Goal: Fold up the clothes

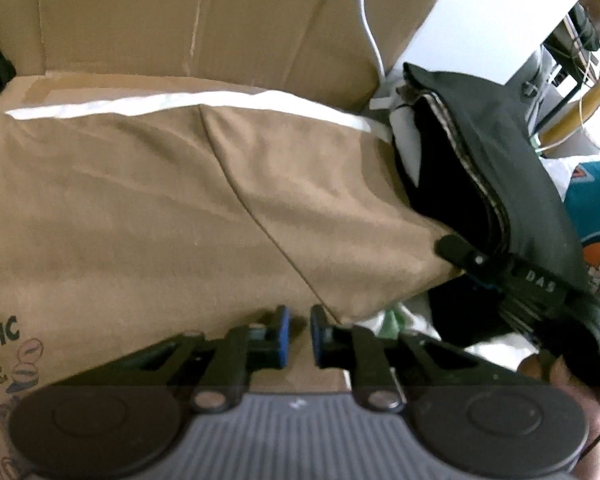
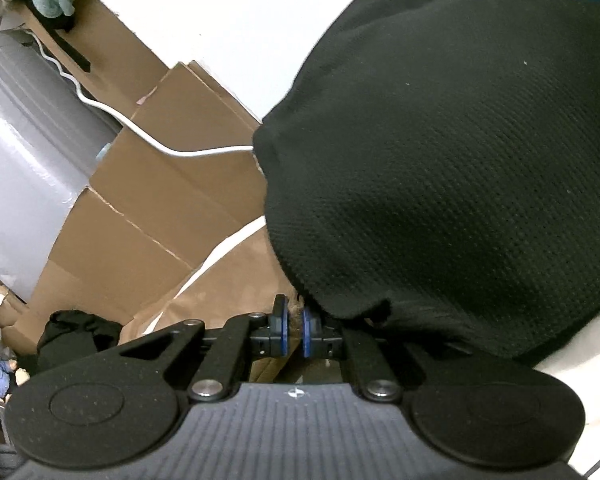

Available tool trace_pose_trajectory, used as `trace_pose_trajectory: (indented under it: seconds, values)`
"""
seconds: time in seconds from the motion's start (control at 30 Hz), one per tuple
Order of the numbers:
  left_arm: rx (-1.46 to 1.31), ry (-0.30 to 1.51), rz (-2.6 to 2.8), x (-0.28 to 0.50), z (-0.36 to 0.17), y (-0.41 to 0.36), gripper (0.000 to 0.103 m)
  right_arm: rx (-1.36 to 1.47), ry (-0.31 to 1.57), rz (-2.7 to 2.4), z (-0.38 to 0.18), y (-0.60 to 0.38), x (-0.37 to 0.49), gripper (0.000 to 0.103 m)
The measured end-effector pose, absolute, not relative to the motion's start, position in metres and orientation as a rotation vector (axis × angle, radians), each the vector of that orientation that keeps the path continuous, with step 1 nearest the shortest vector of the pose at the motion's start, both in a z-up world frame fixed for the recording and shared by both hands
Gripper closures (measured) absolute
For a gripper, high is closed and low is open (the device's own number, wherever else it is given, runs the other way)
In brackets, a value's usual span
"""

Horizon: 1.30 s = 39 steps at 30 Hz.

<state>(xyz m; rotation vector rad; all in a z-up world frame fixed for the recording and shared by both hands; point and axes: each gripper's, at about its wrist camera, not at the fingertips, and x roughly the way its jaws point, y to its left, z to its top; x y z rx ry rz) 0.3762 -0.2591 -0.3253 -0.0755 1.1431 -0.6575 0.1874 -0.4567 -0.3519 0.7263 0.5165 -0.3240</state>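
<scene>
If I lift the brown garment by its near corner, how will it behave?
Probably floppy: the brown garment lies flat with soft creases and a folded-over panel, so it would drape and the fold may open. It looks thin, so likely light. Its right edge seems tucked under the black stack, which might drag or shift.

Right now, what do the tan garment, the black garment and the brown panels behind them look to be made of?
The flat tan garment looks like a smooth matte woven fabric, probably cotton, going by its soft creases and stitched seam. The bulky black garment looks like knit mesh or waffle-textured fabric, going by its fine dotted grid. The brown panels look like corrugated cardboard: dull, with torn fold lines.
</scene>
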Motion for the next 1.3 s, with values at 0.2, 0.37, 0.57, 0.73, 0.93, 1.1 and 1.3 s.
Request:
trace_pose_trajectory:
  seconds: [0.2, 0.37, 0.57, 0.73, 0.93, 1.1, 1.3]
  values:
    - [-0.098, 1.160, -0.688, 0.374, -0.330, -0.266, 0.092, 0.729, 0.518, -0.315, -0.351, -0.459, 0.193, 0.096]
    - [-0.066, 1.187, -0.713, 0.370, -0.339, -0.280, 0.092, 0.738, 0.515, -0.308, -0.350, -0.461, 0.200, 0.096]
    - [-0.047, 1.239, -0.674, 0.371, -0.356, -0.291, 0.094, 0.727, 0.497, -0.260, -0.343, -0.455, 0.204, 0.096]
    - [-0.083, 1.241, -0.674, 0.376, -0.366, -0.291, 0.095, 0.701, 0.488, -0.186, -0.336, -0.447, 0.205, 0.096]
    - [-0.128, 1.247, -0.678, 0.375, -0.366, -0.286, 0.094, 0.648, 0.479, -0.067, -0.326, -0.434, 0.207, 0.096]
    - [-0.138, 1.257, -0.715, 0.368, -0.347, -0.269, 0.090, 0.571, 0.472, 0.044, -0.320, -0.427, 0.209, 0.096]
    - [-0.055, 1.217, -0.658, 0.365, -0.308, -0.223, 0.090, 0.541, 0.471, 0.105, -0.311, -0.417, 0.210, 0.096]
